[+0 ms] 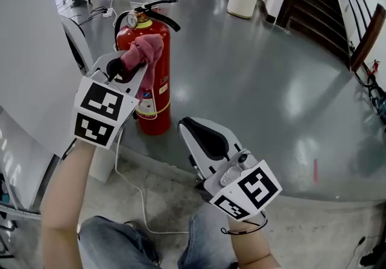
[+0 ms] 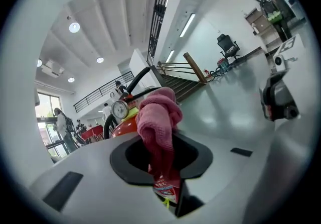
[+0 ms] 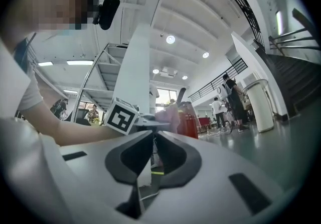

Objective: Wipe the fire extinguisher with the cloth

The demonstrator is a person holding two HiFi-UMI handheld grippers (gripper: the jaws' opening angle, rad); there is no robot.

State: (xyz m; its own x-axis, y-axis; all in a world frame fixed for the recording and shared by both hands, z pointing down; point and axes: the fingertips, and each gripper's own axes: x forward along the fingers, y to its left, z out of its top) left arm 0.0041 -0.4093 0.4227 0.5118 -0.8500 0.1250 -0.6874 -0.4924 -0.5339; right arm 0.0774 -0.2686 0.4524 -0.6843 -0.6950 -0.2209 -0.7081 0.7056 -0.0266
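Cloth point(image 1: 145, 50), pink and bunched, is clamped in the left tool point(image 1: 128, 70) in the head view and lies against the upper part of the red fire extinguisher point(image 1: 158, 102). The extinguisher stands upright on the grey floor point(image 1: 259, 81) at far left. The right tool point(image 1: 188, 126) hangs nearer and to the right, well apart from it.

In the left gripper view the jaws grip the cloth, with the pressure gauge point(image 2: 120, 109) just left of it.

The right gripper view shows its jaws together with nothing between them.

Part of fire extinguisher point(image 1: 161, 64) behind cloth point(image 1: 145, 50)
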